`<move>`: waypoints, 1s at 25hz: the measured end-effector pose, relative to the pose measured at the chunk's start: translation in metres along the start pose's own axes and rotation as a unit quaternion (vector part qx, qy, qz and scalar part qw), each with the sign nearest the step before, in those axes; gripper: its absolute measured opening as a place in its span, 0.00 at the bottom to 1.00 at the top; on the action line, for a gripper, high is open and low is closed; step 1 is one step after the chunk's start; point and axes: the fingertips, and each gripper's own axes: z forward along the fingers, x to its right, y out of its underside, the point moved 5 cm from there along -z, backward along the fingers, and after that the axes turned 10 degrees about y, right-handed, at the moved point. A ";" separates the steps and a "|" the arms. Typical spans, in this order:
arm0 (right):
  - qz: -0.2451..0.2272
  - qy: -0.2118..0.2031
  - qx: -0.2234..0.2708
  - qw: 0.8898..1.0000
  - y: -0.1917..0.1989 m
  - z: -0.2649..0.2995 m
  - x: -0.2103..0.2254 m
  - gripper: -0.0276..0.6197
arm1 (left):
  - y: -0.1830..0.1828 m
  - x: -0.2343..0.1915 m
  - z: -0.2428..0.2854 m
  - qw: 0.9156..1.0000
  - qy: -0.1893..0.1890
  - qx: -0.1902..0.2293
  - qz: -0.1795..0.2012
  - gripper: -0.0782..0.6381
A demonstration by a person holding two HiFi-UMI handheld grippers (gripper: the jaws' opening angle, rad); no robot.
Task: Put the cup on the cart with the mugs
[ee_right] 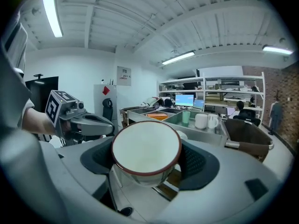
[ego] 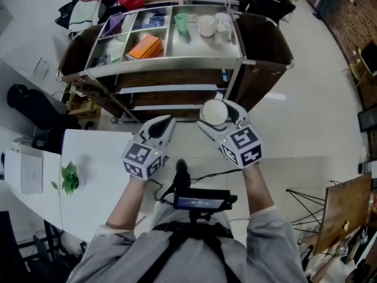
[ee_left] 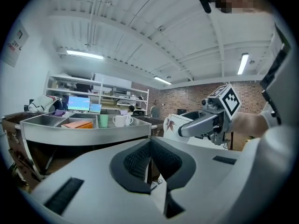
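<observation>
Held a white enamel cup with a dark red rim [ee_right: 145,147] in the right gripper [ego: 219,120], out in the air on the near side of the long stainless-steel cart [ego: 177,62]. Had the cup's mouth turned up and back toward the person, base aimed away toward the cart, long axis running roughly along the jaws and tipped. Showed a leaf print on the cup's side in the left gripper view.

Spread the right jaws wide, with the black ribbed pads [ee_right: 198,160] pressed on the cup's wall, one left, one right. A firm hold, nothing else touched.

Held the left gripper [ego: 164,124] just beside it on the left, jaws drawn together to a thin slit. Nothing between them, and touching nothing.

Up on the cart's top tray, in the far right section: a pair of white mugs [ego: 207,26] standing close together, with a pale green cup [ego: 181,22] just left of them. Farther left, in the next compartment, an orange box [ego: 145,47].

Not yet on the cart with that enamel cup: well apart from the mugs, nearer and lower.
</observation>
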 end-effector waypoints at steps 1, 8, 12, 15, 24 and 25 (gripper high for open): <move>-0.005 0.000 0.001 1.000 -0.010 0.013 0.008 0.67 | -0.006 -0.014 0.010 1.000 0.000 0.002 0.000 0.10; -0.036 -0.008 0.011 0.999 -0.080 0.111 0.054 0.67 | -0.039 -0.101 0.059 1.000 0.010 0.009 -0.008 0.10; -0.059 -0.027 0.019 0.998 -0.110 0.161 0.077 0.67 | -0.062 -0.134 0.078 1.000 0.009 0.020 0.003 0.10; -0.069 -0.052 0.017 0.996 -0.123 0.192 0.095 0.67 | -0.071 -0.151 0.089 1.000 -0.002 0.024 -0.003 0.10; -0.114 -0.164 -0.012 0.980 -0.131 0.272 0.145 0.67 | -0.088 -0.182 0.126 0.996 -0.077 0.027 -0.024 0.10; -0.119 -0.177 -0.017 0.977 -0.131 0.281 0.148 0.67 | -0.088 -0.184 0.130 0.996 -0.084 0.026 -0.026 0.10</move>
